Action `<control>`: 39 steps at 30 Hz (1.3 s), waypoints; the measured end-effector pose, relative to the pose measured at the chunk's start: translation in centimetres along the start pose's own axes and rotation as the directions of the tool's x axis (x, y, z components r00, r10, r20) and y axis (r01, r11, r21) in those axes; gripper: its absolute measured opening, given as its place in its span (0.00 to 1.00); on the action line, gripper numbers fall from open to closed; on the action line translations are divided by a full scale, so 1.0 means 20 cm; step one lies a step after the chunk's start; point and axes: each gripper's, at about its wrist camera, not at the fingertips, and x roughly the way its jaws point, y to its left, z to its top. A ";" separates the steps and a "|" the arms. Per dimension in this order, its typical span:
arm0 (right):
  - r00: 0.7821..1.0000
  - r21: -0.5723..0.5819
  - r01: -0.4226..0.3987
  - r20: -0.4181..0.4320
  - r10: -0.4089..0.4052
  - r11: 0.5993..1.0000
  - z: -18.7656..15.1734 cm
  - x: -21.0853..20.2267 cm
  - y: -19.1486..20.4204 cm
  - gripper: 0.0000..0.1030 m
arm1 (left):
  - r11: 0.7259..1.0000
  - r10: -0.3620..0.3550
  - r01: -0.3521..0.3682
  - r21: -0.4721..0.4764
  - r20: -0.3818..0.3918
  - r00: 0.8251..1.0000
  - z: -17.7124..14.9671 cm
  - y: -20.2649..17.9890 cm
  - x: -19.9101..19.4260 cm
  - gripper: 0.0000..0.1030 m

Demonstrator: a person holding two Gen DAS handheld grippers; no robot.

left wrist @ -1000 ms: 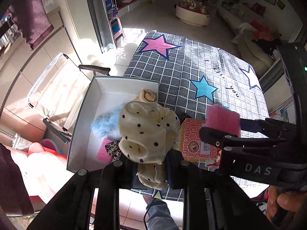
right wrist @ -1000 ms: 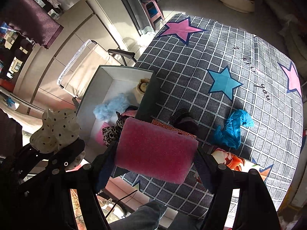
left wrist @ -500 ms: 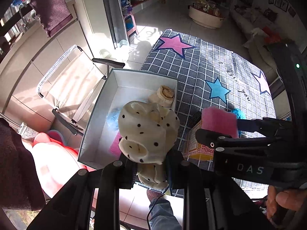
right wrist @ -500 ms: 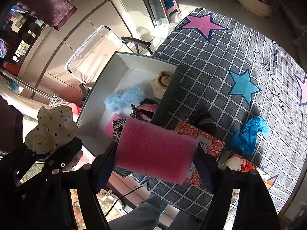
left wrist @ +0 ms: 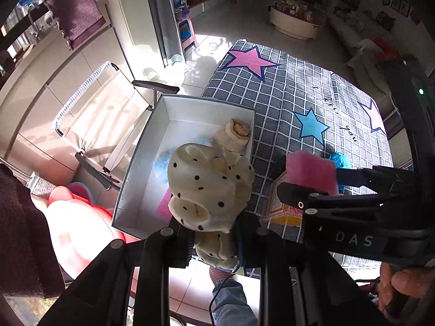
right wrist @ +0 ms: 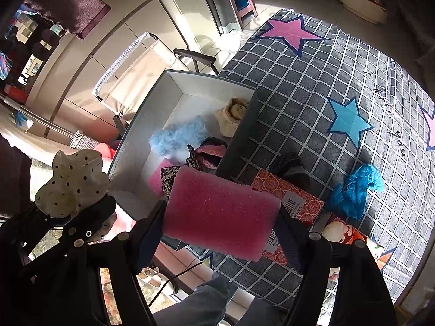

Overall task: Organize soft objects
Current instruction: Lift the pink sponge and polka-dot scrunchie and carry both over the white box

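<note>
Grippers hang above the box at the bed's edge. Left gripper is clamped tight on a dotted hat; right gripper pinches a pink sponge across its width. Blue fluff lies inside the box.

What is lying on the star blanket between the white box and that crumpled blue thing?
In the right wrist view, a dark knitted item and an orange patterned carton lie between the white box and the crumpled blue thing.
</note>
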 end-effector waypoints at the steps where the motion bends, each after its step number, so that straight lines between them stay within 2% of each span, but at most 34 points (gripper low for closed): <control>1: 1.000 0.001 0.000 -0.001 0.000 1.000 0.00 0.00 0.00 0.75 | 1.000 0.000 0.000 -0.002 0.000 1.000 0.00 0.00 0.00 0.25; 19: 1.000 0.011 0.005 -0.001 -0.005 1.000 -0.02 0.02 -0.01 0.75 | 1.000 -0.006 0.006 0.003 -0.010 1.000 -0.01 0.00 0.03 0.25; 39: 0.999 0.080 0.026 0.019 -0.027 0.996 0.00 -0.02 -0.11 0.75 | 0.998 -0.033 0.034 0.058 -0.007 0.999 0.05 -0.07 0.06 0.25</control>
